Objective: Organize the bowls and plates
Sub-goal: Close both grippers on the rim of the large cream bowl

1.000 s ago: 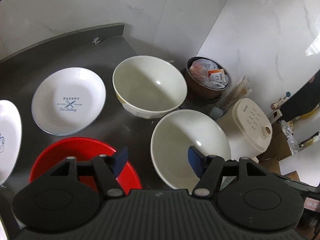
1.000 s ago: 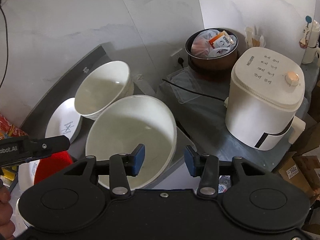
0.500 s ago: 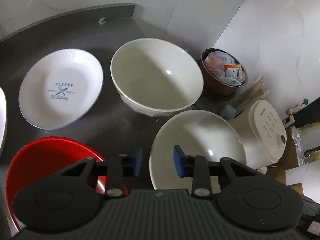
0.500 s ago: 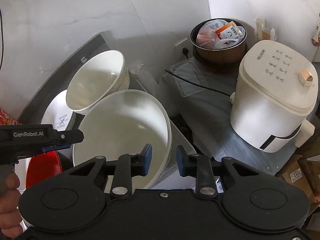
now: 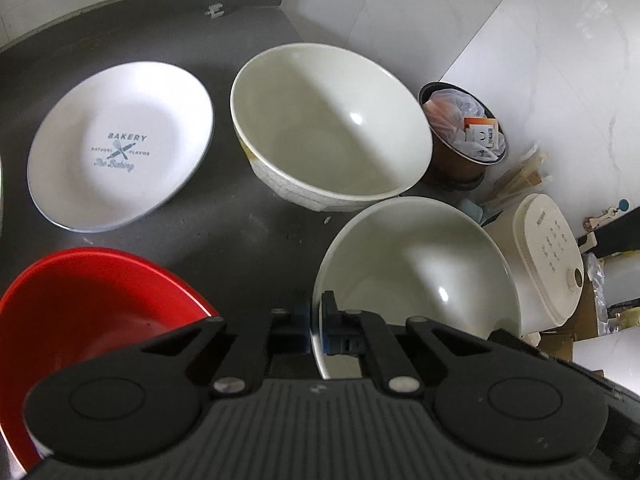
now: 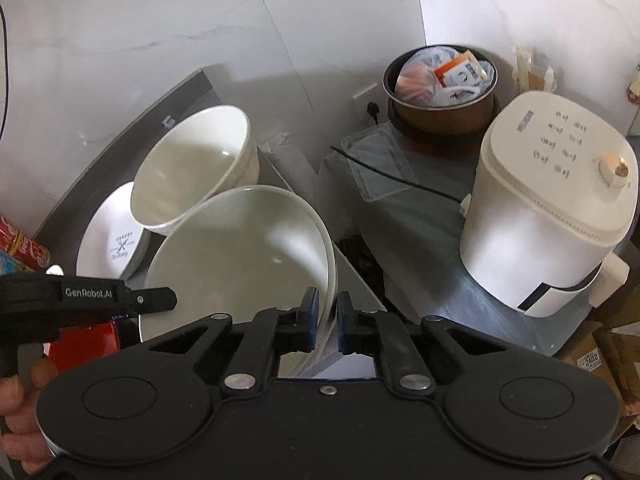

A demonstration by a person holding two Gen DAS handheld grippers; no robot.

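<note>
Nothing is stacked yet on the bench [image 5: 240, 240]. Both grippers pinch the near white bowl's [image 5: 416, 264] rim: left gripper [image 5: 316, 330] at its 8 o'clock, right gripper [image 6: 328, 324] at 4 o'clock. The second bowl [image 5: 328, 120], red bowl [image 5: 88, 304] and bakery plate [image 5: 120, 152] sit apart.

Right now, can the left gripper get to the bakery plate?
Probably not yet. The left gripper is shut on the near white bowl rim, so it is busy. The bakery plate itself lies uncovered on the counter.
</note>
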